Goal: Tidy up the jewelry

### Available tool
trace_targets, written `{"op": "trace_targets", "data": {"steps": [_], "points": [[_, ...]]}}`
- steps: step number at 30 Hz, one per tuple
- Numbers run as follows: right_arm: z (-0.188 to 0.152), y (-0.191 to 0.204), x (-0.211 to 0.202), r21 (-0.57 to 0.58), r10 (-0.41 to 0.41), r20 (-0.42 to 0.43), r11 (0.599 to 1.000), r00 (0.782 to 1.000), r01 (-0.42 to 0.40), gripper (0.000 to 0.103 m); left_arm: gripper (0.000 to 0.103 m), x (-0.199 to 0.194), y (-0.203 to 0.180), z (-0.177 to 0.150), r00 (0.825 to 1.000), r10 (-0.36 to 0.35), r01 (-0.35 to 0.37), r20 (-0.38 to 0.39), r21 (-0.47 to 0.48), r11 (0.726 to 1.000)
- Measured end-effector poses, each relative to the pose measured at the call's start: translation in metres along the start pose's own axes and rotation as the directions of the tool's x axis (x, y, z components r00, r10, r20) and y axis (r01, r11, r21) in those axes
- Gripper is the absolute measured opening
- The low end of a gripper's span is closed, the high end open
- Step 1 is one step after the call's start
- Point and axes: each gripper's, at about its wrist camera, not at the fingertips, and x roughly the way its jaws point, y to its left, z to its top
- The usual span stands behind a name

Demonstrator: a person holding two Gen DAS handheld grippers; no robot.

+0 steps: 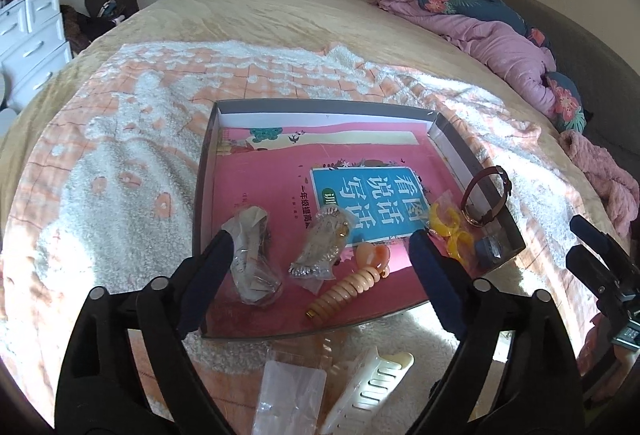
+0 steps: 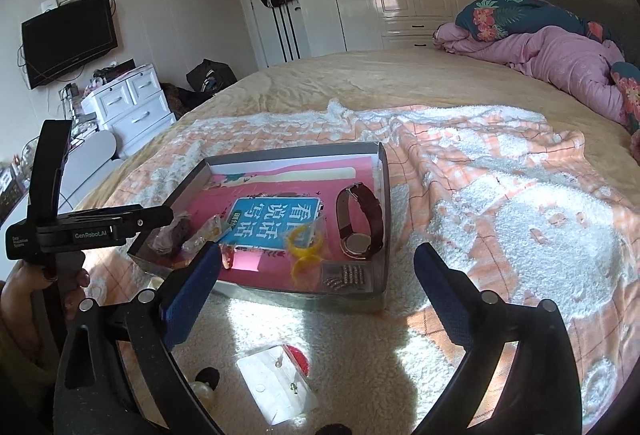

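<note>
A shallow grey box [image 1: 476, 163] [image 2: 385, 195] lined with a pink book lies on the blanket. Inside are a brown-strap watch [image 1: 486, 201] [image 2: 360, 223], yellow rings [image 1: 448, 231] [image 2: 304, 241], a peach spiral hair tie [image 1: 352, 283], two bagged silver pieces [image 1: 320, 243] [image 1: 250, 259] and a small beaded item [image 2: 346, 275]. My left gripper [image 1: 322, 255] hovers open over the box's near edge, holding nothing. My right gripper [image 2: 318, 275] is open and empty over the box's near right corner. A clear bag with earrings [image 2: 276, 383] lies on the blanket below it.
A white hair claw [image 1: 372, 391] and a clear packet [image 1: 288, 395] lie on the blanket in front of the box. A pink quilt [image 2: 560, 63] and floral pillow are heaped at the bed's far right. A hand [image 2: 24, 287] holds the left gripper's handle.
</note>
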Motion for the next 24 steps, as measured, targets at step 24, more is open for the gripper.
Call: {"op": "trace_targets", "data": {"steps": [24], "points": [[0.009,-0.001,-0.051,0.004,0.02,0.078,1.0,0.997,-0.021,0.097,0.093,-0.062,0.003,-0.024,0.996,0.037,-0.033,0.078,-0.051,0.998]]}}
